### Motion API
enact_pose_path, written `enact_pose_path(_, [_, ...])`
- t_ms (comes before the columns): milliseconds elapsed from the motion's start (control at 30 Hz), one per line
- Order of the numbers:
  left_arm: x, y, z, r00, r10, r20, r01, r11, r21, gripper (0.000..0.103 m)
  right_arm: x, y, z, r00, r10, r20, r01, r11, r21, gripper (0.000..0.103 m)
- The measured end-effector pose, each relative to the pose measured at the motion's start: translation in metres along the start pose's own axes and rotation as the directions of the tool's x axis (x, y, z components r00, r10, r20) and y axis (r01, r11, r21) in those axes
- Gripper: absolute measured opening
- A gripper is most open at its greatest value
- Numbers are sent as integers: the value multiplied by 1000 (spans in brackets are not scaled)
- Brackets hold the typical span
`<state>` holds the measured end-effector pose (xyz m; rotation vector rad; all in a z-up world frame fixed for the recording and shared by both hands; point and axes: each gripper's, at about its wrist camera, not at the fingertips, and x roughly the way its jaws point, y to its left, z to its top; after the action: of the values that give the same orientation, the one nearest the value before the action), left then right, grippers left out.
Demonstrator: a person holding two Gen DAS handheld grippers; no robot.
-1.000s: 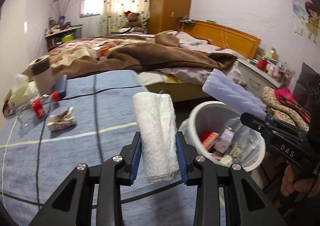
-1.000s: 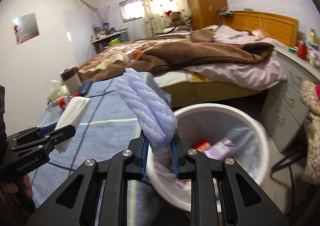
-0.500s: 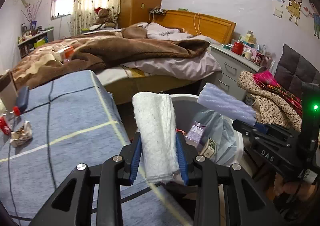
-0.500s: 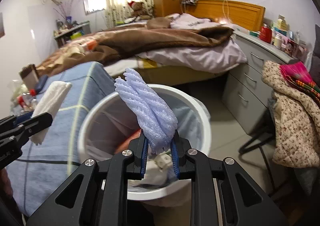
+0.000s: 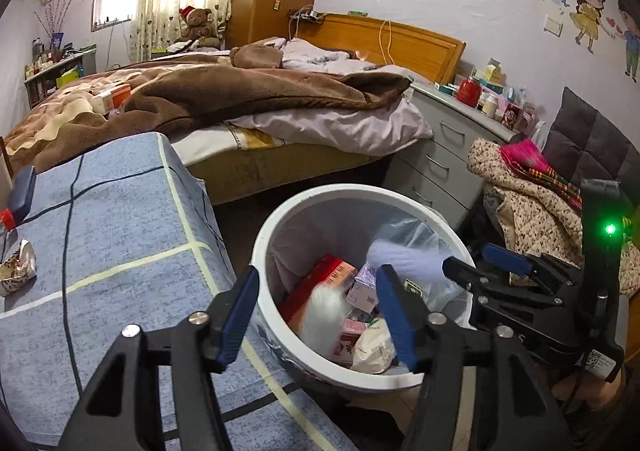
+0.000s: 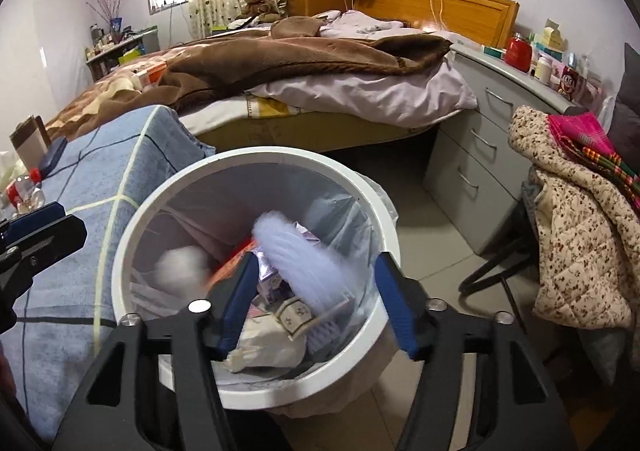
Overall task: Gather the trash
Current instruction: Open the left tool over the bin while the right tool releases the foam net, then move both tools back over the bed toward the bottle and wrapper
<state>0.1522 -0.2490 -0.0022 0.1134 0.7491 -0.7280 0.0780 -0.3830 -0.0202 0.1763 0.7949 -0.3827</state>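
Both hand-held grippers, left [image 5: 318,311] and right [image 6: 316,299], have just been opening, now empty; hold above the round white plastic bin [image 6: 256,155] until the white cloth roll [image 5: 320,315] and lilac foam sleeve [image 6: 296,251] settle.

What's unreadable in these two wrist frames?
- White wad, left wrist view: motion-blurred, shape unclear.
- Lilac foam, right wrist view: blurred, touching the trash or not unclear.
- Bin bottom: buried under trash.
- Wrapper on the blue cover: cut by the left edge.

Bin [image 5: 267,235] on the floor between covered table [image 5: 112,251] at left and drawers [image 5: 444,167] at right, bed [image 5: 256,107] behind
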Motion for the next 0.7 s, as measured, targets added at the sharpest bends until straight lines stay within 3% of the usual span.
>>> enact_pose_path(400, [-25,21,-5,999,20,37,-18,999,-41,63,-15,12,7,998,30,62,-31,999,11,62])
enact_pose_path(700, [-55,49,-12,993,88,78,-81,993,-87,65,-23,39,7,992,96,86,-95,995,-16,62])
